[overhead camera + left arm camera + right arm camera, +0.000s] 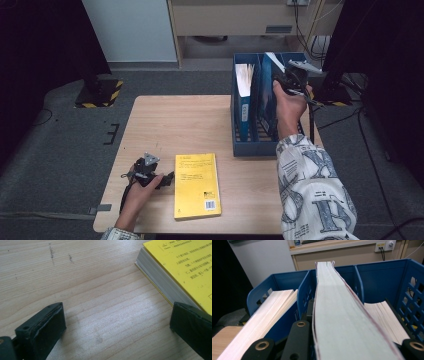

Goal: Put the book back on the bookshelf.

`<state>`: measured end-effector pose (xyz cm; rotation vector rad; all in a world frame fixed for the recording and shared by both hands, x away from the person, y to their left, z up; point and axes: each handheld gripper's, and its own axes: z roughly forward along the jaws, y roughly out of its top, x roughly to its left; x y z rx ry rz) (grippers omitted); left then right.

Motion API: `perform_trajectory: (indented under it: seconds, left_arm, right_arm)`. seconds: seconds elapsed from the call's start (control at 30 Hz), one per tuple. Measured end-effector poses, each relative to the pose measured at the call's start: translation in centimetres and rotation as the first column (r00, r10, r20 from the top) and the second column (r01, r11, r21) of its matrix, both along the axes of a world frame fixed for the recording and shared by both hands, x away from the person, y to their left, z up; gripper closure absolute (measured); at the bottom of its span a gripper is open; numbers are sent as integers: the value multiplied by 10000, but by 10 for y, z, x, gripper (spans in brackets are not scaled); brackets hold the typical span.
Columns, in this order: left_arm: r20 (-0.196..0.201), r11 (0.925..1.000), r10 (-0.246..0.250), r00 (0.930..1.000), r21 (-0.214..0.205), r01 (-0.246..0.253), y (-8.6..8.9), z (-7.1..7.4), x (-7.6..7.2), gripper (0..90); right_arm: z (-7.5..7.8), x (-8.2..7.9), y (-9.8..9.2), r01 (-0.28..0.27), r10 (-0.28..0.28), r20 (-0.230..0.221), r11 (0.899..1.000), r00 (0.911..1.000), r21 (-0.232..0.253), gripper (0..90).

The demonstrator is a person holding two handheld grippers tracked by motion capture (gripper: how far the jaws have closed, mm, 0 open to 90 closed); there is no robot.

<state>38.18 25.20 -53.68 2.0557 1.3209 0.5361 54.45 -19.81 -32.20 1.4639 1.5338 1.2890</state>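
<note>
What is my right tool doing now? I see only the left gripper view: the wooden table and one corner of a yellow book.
Observer: Your right tool is up at the blue file rack, shut on a thick book standing at its middle compartment.
Operator: Are there other books in that rack?
Observer: Yes, two. One book leans in the left compartment, and another sits in the right compartment, on either side of the held one.

Grey carpet floor point(60, 150), wooden table point(165, 125), pale wall panel point(130, 30), beige cabinet point(225, 17)
</note>
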Motion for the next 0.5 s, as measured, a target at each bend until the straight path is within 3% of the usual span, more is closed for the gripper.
perform_trajectory:
  seconds: [0.5]
  left_arm:
    - [-7,10000,-20,10000,4,20,0,0,1,0]
  right_arm:
    - [-14,6,10,-88,85,-90,9995,9999,-308,737]
